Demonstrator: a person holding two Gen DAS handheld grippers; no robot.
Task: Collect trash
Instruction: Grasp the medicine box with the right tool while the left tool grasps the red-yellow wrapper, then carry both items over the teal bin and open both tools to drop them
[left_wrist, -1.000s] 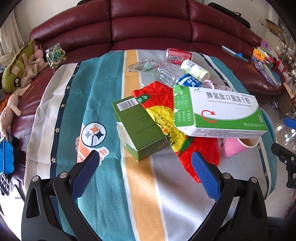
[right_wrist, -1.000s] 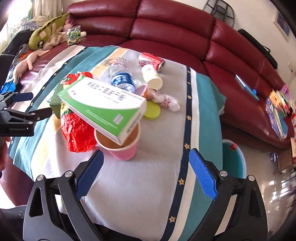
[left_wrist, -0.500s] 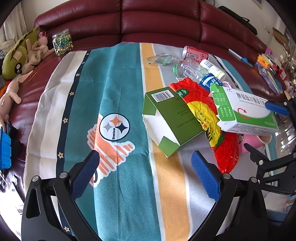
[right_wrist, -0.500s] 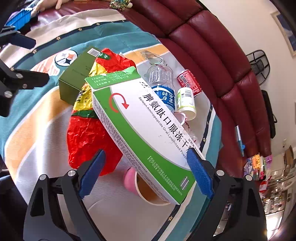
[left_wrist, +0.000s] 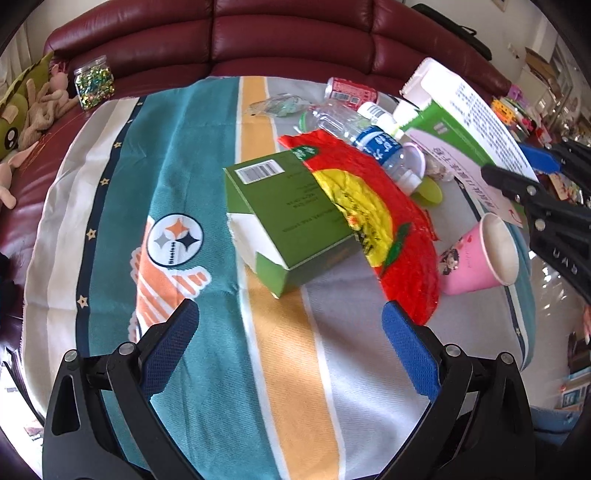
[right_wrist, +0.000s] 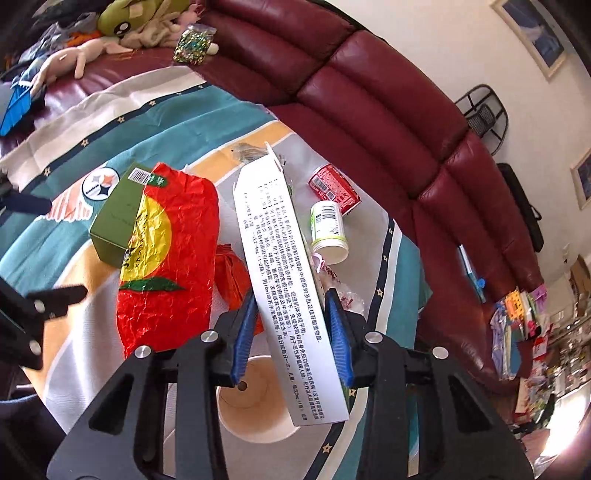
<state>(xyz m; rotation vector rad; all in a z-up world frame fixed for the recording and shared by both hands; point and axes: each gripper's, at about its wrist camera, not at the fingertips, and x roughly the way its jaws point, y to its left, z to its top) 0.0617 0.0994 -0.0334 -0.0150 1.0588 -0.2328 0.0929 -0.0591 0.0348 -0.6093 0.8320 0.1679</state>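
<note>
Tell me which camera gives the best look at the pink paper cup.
The left wrist view: the pink paper cup shows whole there, side print and open mouth. In the right wrist view only its rim and inside show, partly hidden by the right gripper and the white medicine box.

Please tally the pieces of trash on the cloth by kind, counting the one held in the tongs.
Cartons: 2 – white-and-green carton, dark green carton
Plastic bottles: 2 – water bottle, white bottle
Cans: 1 – red can
Cups: 1 – pink cup
Wrappers: 1 – red wrapper
Total: 7
</note>
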